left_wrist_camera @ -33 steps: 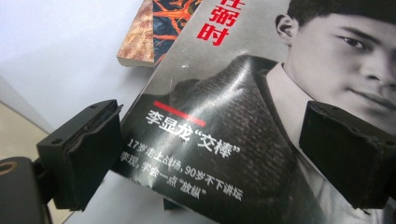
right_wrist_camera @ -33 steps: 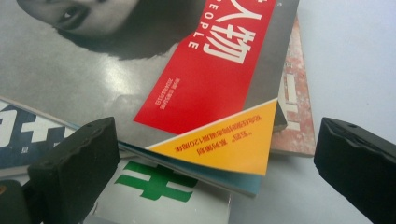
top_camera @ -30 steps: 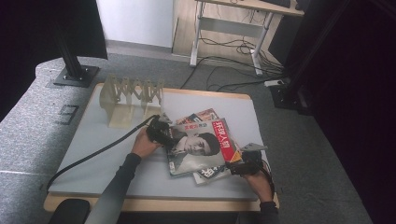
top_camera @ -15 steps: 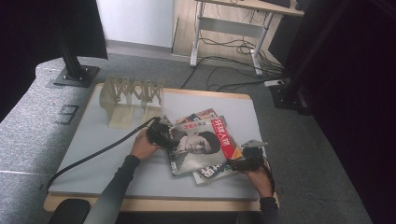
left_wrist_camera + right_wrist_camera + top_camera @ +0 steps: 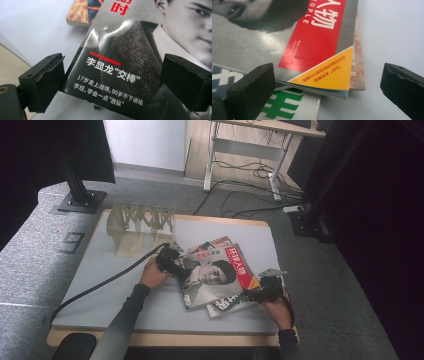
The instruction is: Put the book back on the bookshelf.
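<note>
A loose stack of magazines lies mid-table. The top magazine point(image 5: 215, 275) has a black-and-white portrait and a red band. My left gripper point(image 5: 177, 270) is at its left corner, open, and that corner of the top magazine point(image 5: 120, 50) lies between the jaws point(image 5: 112, 66). My right gripper point(image 5: 250, 296) is open at the stack's right front corner. There the yellow-tipped corner of the top magazine point(image 5: 329, 75) sits between the jaws, above a white magazine point(image 5: 287, 105) with green characters. I cannot tell if either jaw touches paper.
A wooden folding rack point(image 5: 142, 227) stands at the back left of the grey mat point(image 5: 100, 270). The left gripper's cable point(image 5: 100, 287) trails across the mat toward the front left. More magazines point(image 5: 212, 244) stick out behind the stack. A stand base point(image 5: 80, 200) sits beyond the table.
My right gripper has crept a little left and forward onto the stack's corner. The left gripper and the magazines have hardly moved.
</note>
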The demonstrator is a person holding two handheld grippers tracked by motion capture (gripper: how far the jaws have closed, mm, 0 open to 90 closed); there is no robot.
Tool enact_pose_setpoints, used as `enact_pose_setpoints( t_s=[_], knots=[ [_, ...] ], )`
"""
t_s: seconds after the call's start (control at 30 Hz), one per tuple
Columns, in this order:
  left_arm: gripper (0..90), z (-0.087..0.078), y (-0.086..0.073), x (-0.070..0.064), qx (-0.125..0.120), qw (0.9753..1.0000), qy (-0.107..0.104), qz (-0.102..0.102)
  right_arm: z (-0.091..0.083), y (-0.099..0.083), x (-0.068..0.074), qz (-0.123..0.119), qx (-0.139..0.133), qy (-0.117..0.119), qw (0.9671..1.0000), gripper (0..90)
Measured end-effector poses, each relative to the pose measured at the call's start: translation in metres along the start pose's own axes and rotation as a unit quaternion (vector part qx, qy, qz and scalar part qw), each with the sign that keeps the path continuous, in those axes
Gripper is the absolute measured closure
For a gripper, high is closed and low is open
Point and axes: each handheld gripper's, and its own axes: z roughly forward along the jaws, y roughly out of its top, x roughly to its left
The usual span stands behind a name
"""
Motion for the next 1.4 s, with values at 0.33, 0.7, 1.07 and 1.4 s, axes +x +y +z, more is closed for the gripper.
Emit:
enact_pose_setpoints(
  t_s=[0.33,0.7,1.07,1.4],
  knots=[
    [5.1,-0.013,-0.021,-0.015,0.026,0.9995,-0.007,-0.016,0.009,0.008,-0.013,0.014,0.0,-0.01,0.9998,0.7],
    [5.7,-0.024,-0.038,-0.033,0.034,0.9992,-0.01,-0.019,0.017,0.016,-0.02,0.025,0.001,-0.022,0.9995,1.4],
    [9.0,-0.032,-0.05,-0.049,0.029,0.9994,-0.009,-0.017,0.022,0.025,-0.025,0.032,0.003,-0.034,0.9989,5.4],
    [17.5,-0.036,-0.062,-0.063,0.027,0.9995,0.001,-0.018,0.027,0.034,-0.028,0.028,0.009,-0.041,0.9987,10.5]
  ],
)
